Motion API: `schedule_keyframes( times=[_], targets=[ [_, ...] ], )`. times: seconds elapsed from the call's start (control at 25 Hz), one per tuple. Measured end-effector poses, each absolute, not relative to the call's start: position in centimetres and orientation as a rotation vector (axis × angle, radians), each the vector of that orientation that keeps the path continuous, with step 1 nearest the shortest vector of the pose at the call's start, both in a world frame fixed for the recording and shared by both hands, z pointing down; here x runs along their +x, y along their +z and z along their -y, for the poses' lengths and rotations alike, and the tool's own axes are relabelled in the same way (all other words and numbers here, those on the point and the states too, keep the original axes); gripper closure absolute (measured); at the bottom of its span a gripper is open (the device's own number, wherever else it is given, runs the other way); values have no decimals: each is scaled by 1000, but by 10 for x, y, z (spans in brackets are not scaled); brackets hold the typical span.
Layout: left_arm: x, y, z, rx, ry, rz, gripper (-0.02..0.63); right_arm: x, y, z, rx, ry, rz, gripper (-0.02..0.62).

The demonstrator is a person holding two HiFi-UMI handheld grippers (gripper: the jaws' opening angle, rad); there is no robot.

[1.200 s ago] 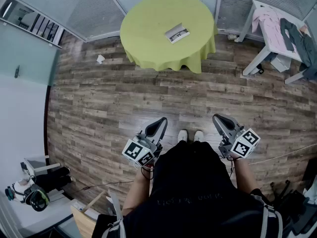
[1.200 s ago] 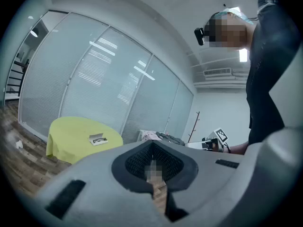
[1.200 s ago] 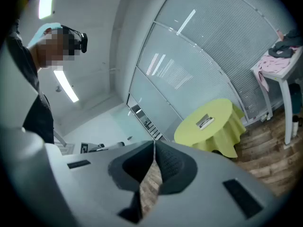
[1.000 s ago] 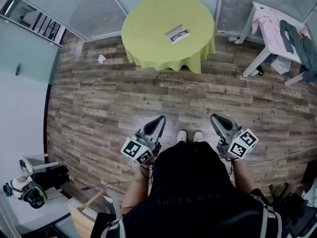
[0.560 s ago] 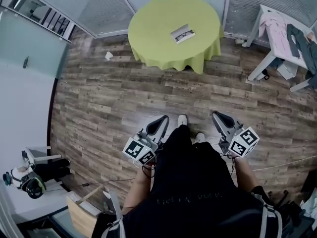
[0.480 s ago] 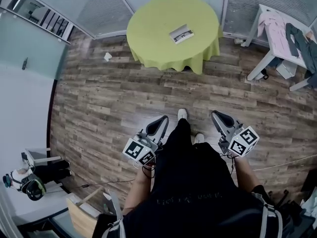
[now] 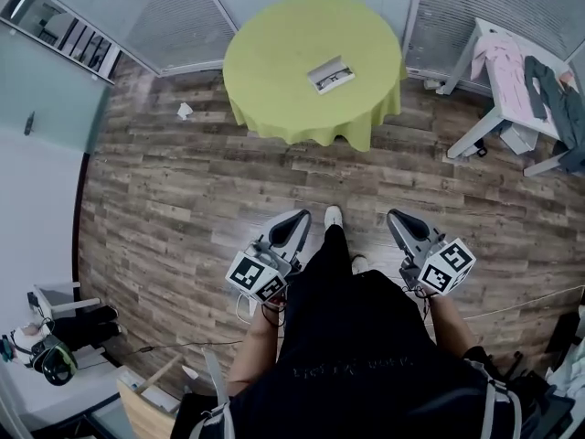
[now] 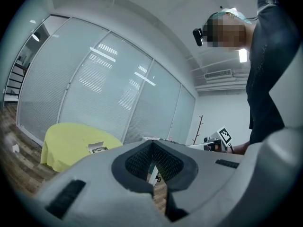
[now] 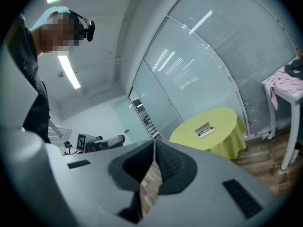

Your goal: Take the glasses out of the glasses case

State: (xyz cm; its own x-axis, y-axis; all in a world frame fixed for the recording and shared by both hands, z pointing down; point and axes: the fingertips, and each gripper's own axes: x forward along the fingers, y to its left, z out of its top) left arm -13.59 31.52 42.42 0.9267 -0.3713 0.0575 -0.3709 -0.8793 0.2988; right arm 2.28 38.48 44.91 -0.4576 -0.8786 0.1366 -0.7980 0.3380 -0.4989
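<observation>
Bright, even indoor light is filling the room. A ceiling strip light (image 9: 68, 72) is glowing white and throwing streaks of glare across the glass wall (image 9: 189, 56). Shadows are falling soft on the wooden floor (image 7: 183, 199). Fisheye lenses are bending edges and darkening corners. The left gripper (image 8: 152, 143) and right gripper (image 9: 154, 142) are looking blurred up close.

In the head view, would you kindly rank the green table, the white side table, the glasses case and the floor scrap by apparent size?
Largest to smallest:
green table
white side table, partly cut off at the frame edge
glasses case
floor scrap
</observation>
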Motion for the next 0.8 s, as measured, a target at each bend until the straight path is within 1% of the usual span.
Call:
schedule_keyframes(
  times=[0.48,0.8],
  targets=[
    [-131,438,-202,2728,10,500,594,24,451,-262,-1551,-849,-2441,565],
    [-135,442,-133,2720,3,474,594,25,445,-195,-1592,-834,-2442,565]
  ],
)
